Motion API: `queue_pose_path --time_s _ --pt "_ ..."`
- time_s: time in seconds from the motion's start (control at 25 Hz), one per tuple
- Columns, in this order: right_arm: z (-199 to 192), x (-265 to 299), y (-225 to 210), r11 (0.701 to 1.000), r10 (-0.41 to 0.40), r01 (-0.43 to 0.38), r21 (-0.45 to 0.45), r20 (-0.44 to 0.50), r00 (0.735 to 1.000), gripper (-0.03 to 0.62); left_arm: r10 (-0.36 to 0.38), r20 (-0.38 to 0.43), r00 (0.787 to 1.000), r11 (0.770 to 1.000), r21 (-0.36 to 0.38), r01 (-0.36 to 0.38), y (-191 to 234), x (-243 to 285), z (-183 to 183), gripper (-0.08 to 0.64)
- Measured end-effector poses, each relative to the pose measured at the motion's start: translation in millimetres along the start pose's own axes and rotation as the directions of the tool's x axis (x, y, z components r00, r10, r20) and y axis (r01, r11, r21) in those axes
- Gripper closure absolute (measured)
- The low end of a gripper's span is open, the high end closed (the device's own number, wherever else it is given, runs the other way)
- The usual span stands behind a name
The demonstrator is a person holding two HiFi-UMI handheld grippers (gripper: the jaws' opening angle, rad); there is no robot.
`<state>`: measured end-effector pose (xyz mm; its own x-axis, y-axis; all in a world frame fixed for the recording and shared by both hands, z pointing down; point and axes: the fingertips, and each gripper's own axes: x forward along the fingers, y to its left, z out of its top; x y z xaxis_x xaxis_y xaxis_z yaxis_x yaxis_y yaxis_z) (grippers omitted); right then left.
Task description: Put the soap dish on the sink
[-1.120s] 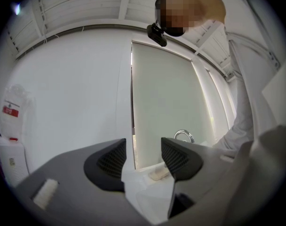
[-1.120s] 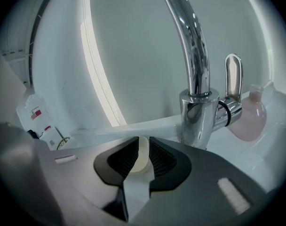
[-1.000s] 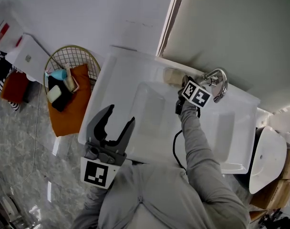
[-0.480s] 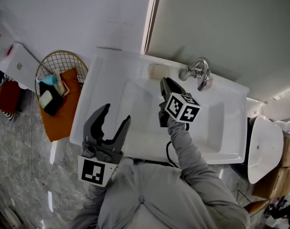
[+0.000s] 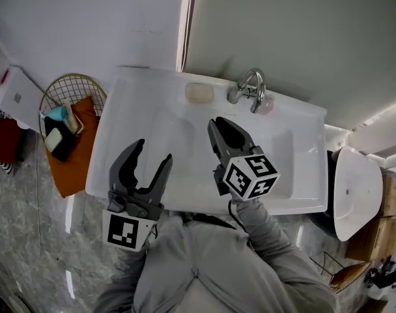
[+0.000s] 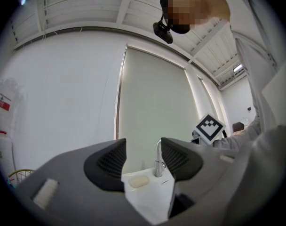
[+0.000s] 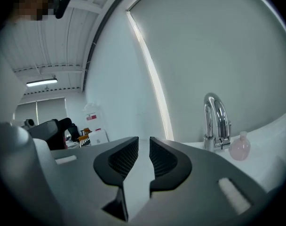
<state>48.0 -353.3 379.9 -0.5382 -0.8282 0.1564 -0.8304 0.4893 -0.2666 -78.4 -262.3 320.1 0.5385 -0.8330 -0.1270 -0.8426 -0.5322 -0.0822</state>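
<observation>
I see bright, even light, and the sink looks washed out. Gripper views curve toward dark corners.

Left gripper, jaws apart, frames soap dish.

The head view looks steeply down on the sink from above the person. The cameras on the left hand-held gripper and right hand-held gripper sit low, facing the back wall; all three views share the faucet.
</observation>
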Motion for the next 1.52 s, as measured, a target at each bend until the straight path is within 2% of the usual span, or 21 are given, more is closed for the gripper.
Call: queue_pose_path --time_s 0.36,0.92,1.04,1.12,1.28,1.52 --pt "14 -49 29 0.996 0.066 -0.063 -0.067 0.040 0.997 0.537 -0.011 0.019 1.000 1.000 -0.004 0.012 -18 8 6 0.307" --pt "33 -92 36 0.988 0.035 -0.018 -0.156 0.105 0.994 0.537 -0.005 0.018 1.000 1.000 0.001 0.005 -23 18 4 0.307" --pt "35 -92 37 0.982 0.027 -0.005 -0.186 0.115 0.993 0.537 -0.003 0.036 0.999 1.000 0.031 0.002 -20 18 5 0.307" --pt "36 -91 36 0.982 0.025 -0.002 -0.188 0.120 0.992 0.537 -0.001 0.041 0.999 0.999 0.047 -0.001 -19 19 6 0.307" --pt "35 -86 31 0.982 0.013 0.009 -0.186 0.116 0.993 0.537 0.000 0.016 1.000 1.000 0.012 0.000 -19 22 6 0.307" --pt "33 -83 26 0.981 -0.010 0.031 -0.191 0.109 0.994 0.537 0.004 0.010 1.000 1.000 0.022 -0.004 -17 23 7 0.307"
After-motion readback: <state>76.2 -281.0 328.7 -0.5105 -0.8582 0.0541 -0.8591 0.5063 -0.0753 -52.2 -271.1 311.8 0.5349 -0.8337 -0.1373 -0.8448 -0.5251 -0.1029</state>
